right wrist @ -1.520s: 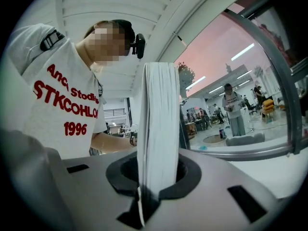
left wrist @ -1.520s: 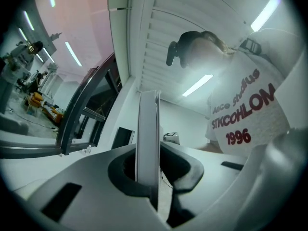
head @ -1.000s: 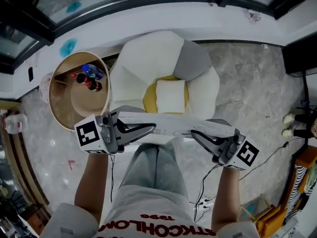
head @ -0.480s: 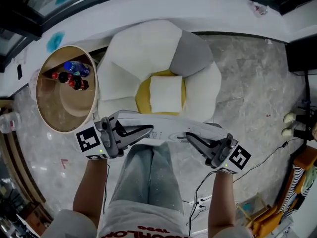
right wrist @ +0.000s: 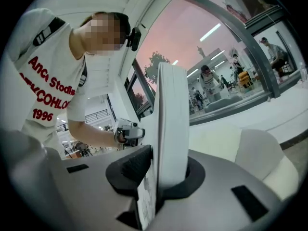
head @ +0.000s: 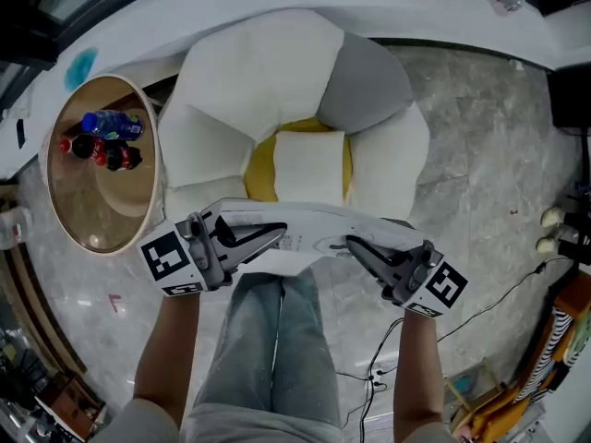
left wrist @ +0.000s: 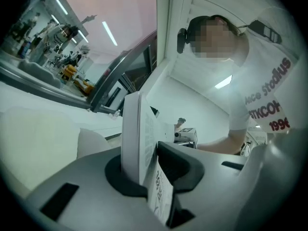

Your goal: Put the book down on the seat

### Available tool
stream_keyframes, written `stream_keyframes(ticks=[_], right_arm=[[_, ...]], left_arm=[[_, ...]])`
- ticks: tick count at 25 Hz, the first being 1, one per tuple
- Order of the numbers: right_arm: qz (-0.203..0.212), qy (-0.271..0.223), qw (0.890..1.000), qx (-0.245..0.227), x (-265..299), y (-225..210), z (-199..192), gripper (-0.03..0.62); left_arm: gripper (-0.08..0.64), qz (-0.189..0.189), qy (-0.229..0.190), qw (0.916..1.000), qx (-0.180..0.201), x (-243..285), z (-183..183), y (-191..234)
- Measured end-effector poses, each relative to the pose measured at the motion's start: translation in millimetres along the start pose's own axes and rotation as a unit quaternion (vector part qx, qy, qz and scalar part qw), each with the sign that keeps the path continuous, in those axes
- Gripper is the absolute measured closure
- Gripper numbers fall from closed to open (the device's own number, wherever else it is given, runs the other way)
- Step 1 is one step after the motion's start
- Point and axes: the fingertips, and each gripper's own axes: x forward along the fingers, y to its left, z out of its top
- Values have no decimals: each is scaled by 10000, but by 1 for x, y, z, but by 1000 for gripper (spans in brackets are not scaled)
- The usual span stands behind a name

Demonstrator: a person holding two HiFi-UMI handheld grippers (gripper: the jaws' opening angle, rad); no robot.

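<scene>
A white book hangs level between my two grippers, just in front of the white armchair. The chair's seat holds a yellow cushion with a white pillow on it. My left gripper clamps the book's left edge; its jaws have just eased open a little, and the book still sits between the pads. My right gripper is shut on the right edge. In the right gripper view the book stands upright between the dark pads of the right gripper.
A grey cushion leans at the chair's back right. A round wooden side table with bottles stands to the left. The person's legs are below the book. Cables lie on the marble floor.
Both grippers have sunk together with the book still held between them. The armchair and seat now look larger and closer.
</scene>
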Motion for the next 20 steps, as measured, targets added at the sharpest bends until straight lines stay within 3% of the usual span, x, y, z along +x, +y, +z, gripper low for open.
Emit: stream_keyframes(ticks=[7, 20], right_arm=[[89, 98, 9996, 251, 22, -60, -65, 522], [263, 406, 9962, 721, 48, -126, -165, 520]], left_arm=[[499, 193, 66, 9993, -299, 14, -61, 65], [491, 648, 63, 9954, -709, 26, -160, 141]])
